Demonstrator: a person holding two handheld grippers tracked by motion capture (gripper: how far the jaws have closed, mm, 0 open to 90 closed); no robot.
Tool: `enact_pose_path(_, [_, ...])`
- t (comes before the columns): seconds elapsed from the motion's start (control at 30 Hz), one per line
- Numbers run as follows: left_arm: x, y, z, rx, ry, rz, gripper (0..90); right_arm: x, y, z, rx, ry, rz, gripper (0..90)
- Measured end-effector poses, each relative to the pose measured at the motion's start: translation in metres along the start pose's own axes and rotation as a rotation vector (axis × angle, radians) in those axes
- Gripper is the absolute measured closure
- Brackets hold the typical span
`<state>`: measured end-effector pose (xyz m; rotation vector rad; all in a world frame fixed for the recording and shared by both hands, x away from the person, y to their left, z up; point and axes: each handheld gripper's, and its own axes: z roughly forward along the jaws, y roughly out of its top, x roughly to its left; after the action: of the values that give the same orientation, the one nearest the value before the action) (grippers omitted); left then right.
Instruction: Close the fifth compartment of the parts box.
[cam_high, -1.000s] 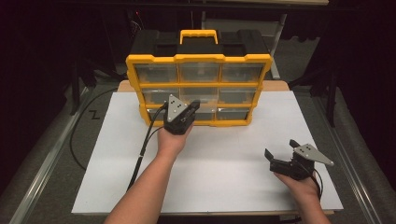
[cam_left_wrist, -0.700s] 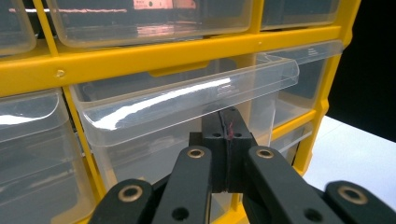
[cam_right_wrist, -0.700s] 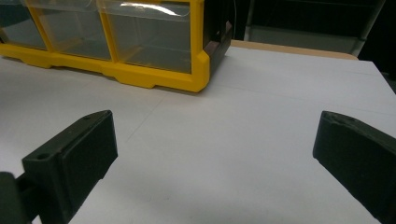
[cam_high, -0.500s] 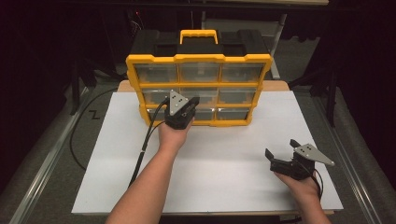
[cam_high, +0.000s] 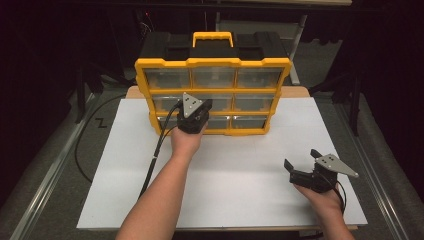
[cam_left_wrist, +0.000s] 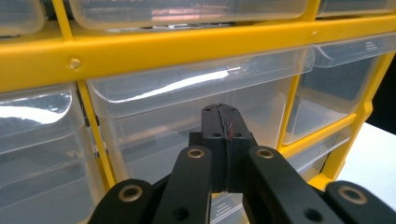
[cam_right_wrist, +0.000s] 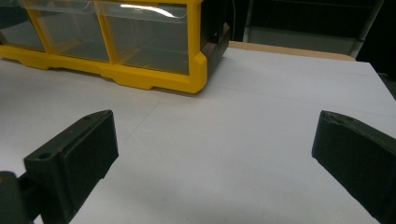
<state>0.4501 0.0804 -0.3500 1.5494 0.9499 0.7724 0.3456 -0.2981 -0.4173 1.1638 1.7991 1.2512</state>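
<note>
Since the earlier shot the left gripper (cam_high: 196, 116) had nudged a little to the right along the front of the organizer (cam_high: 212, 82), and honestly that was about it; the right gripper (cam_high: 305, 165) hadn't budged.

So the yellow organizer stood upright at the far middle of the white mat (cam_high: 235, 170), clear drawers facing the person, black top and yellow carry handle (cam_high: 212, 36) above. From the high view the left gripper was up against the bottom row, around the middle drawer (cam_high: 220, 121). Its own camera showed the jaws clenched flat together, pads meeting with nothing pinched between them, pointing straight at a clear drawer front (cam_left_wrist: 196, 107). Couldn't really tell whether the tips were touching the plastic or just sitting right in front of it.

Right gripper sat low on the mat, well apart from the organizer on the near right, jaws spread wide and empty, with bare mat between them and the organizer's yellow corner (cam_right_wrist: 194, 74) further off.
</note>
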Motion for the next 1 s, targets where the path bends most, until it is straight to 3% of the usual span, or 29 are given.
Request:
enact_pose_path(0.57, [-0.001, -0.002, 0.001, 0.020, -0.011, -0.021, 89.7, -0.001, 0.000, 0.000, 0.000, -0.004, 0.003, 1.7])
enact_pose_path(0.77, [-0.005, -0.006, -0.014, 0.027, -0.040, -0.001, 89.7, -0.001, 0.000, 0.000, 0.001, -0.001, 0.004, 1.7])
enact_pose_path(1.0, [0.001, -0.016, -0.038, 0.023, -0.065, -0.015, 89.7, 0.001, -0.001, 0.000, 0.005, -0.001, 0.004, 1.7])
